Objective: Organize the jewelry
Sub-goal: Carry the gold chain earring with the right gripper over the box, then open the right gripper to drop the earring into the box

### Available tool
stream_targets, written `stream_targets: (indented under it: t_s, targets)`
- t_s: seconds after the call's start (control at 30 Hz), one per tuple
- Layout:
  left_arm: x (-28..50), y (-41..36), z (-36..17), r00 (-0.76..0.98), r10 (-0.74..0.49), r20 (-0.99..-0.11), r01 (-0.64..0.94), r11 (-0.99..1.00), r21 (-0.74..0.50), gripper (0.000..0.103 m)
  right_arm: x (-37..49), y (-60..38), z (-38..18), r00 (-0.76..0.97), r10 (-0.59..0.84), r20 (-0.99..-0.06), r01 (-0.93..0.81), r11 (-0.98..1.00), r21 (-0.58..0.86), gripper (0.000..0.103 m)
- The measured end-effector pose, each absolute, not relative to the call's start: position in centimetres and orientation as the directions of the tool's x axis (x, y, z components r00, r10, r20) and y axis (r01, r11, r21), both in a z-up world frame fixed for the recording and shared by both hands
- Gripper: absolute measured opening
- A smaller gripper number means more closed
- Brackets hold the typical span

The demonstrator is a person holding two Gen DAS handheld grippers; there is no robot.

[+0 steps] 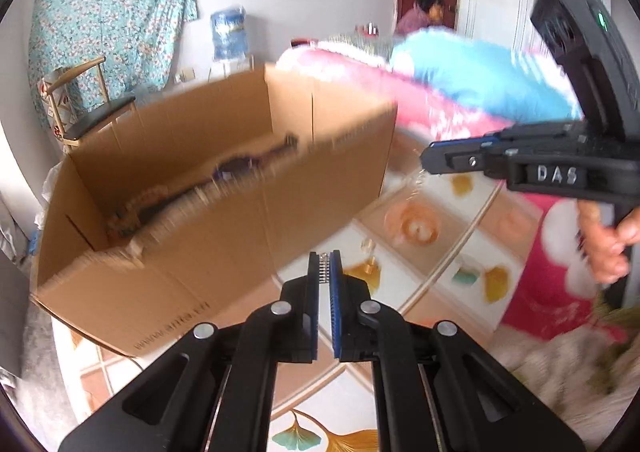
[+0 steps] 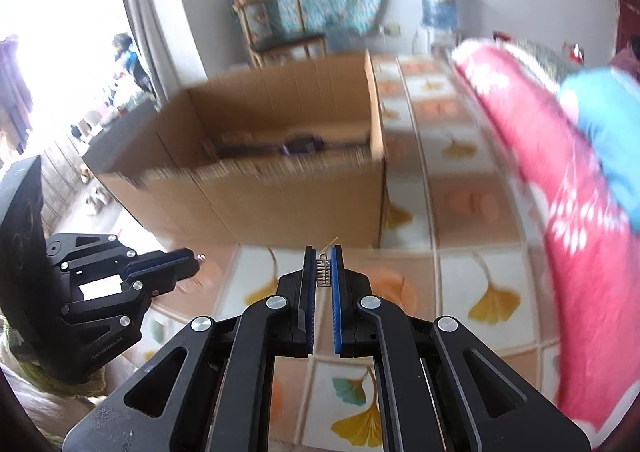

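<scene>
Room: we see a white-walled room with a floral cloth hung on the wall, a wooden chair, a water bottle and a person by a dark door, far behind our work.
Desk: our desk wears a ginkgo-leaf patterned covering; a pink and blue quilt is heaped along one side.
Box: an open cardboard box stands on the desk ahead of both tongs, blurred, with dark beaded pieces lying along its floor.
Left tongs: our left tongs are nearly closed, pinching a small silver spring-like piece at the tips, above the desk and near the box's front wall.
Right tongs: our right tongs are likewise narrow, gripping a small silver coiled piece with a thin gold hook at its top; a hand holds their handle in the left view.
Whether one piece or two: we cannot tell if a fine chain links the two.
Doing it well: we judge the step to be carrying this jewelry to the box. We should keep both grips firm, lift together so nothing stretches or snags, clear the box's rim, and only then open over its floor.
</scene>
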State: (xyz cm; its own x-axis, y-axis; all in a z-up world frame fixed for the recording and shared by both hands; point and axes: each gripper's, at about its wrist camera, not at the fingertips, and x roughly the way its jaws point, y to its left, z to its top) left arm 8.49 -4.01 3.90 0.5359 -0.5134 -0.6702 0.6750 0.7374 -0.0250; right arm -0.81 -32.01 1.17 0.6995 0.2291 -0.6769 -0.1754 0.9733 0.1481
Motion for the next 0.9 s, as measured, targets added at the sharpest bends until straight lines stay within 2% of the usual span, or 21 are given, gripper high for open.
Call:
stream_targets:
  t_s: [0.2, 0.33, 0.43, 0.6, 0.77, 0.9]
  targets:
    - [10.0, -1.4, 10.5, 0.618, -0.578, -0.533, 0.659, 0.751, -0.051, 0.004, 0.9, -28.9, 6.3, 0.784, 0.337, -0.521, -0.308, 0.940, 0.145, 0.005]
    - [12.8, -0.5, 11.8, 0.656, -0.544, -0.523, 0.615, 0.787, -0.047, 0.004, 3.9, -26.8, 7.7, 0.775, 0.409, -0.482, -0.381, 0.911, 0.160, 0.005]
    - [16.5, 0.3, 10.7, 0.603, -0.536, -0.591, 0.575, 0.805, -0.143, 0.004, 7.2, -25.2, 6.5, 0.711, 0.471, -0.522, -0.419, 0.880, 0.224, 0.005]
    - [21.5, 1.4, 7.1, 0.557, -0.422, -0.716, 0.470, 0.870, -0.147, 0.004, 12.2, -22.6, 3.2, 0.570, 0.506, -0.647, -0.418, 0.857, 0.301, 0.005]
    - [23.7, 2.0, 4.9, 0.513, -0.385, -0.767, 0.426, 0.890, -0.162, 0.005, 15.6, -20.6, 0.4, 0.471, 0.484, -0.738, -0.414, 0.860, 0.299, 0.006]
    - [24.0, 2.6, 3.9, 0.487, -0.369, -0.792, 0.386, 0.904, -0.184, 0.007, 16.1, -20.6, -0.7, 0.422, 0.488, -0.764, -0.376, 0.861, 0.342, 0.012]
